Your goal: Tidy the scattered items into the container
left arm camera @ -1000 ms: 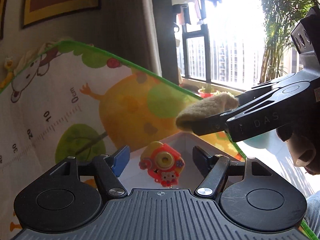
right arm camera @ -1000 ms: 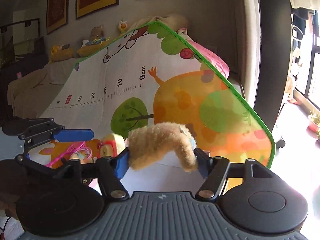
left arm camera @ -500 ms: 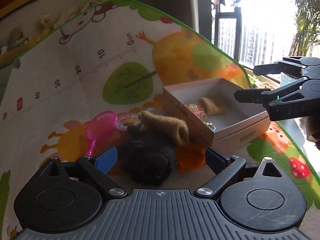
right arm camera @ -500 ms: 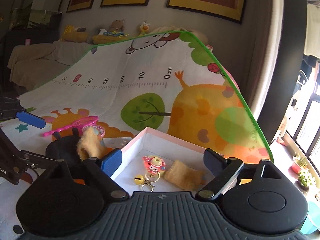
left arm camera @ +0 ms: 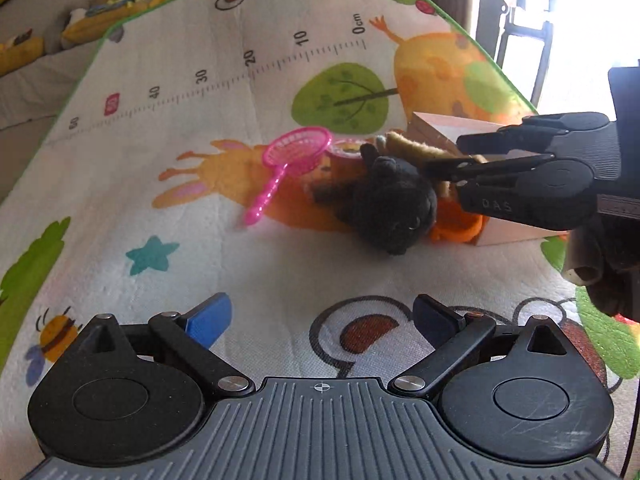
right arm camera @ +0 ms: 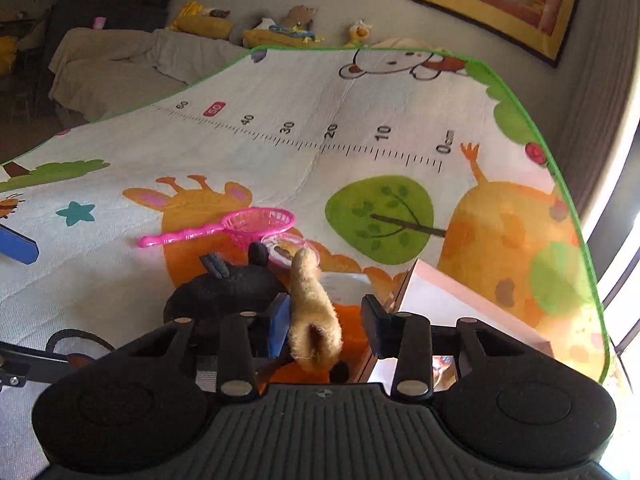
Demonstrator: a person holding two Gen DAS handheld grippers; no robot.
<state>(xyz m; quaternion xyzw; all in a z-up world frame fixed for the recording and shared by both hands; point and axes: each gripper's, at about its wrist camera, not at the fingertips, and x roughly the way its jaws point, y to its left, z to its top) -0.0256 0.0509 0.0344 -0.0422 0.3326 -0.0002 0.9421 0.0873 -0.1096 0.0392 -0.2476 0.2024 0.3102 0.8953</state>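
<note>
Left wrist view: the left gripper (left arm camera: 320, 320) hovers over the play mat (left arm camera: 168, 184) with its jaws spread wide and nothing between them; it appears parked clear of the work. Ahead of it and to its right lie the remaining items in a tight cluster: a black plush toy (left arm camera: 390, 204), soft and rounded, an orange piece (left arm camera: 460, 226) partly under it, and a pink plastic net scoop (left arm camera: 298, 152) with a mesh bowl and slim handle. The right gripper (left arm camera: 448, 160) reaches in from the right over the cluster, with the pale pink cardboard box (left arm camera: 508, 232) just behind it.

Right wrist view: the right gripper (right arm camera: 326, 316) is open, jaws standing apart around a tan fuzzy plush piece (right arm camera: 314, 312), which touches the blue pad on its left side while the right pad stands clear. Judged from this, the grip is being set and not yet closed. The black plush toy (right arm camera: 232, 284) lies directly left of the jaws, the box (right arm camera: 460, 300) directly right, a short carry away. A small pink-rimmed round item (right arm camera: 290, 248) sits ahead; its contents are unclear.
</note>
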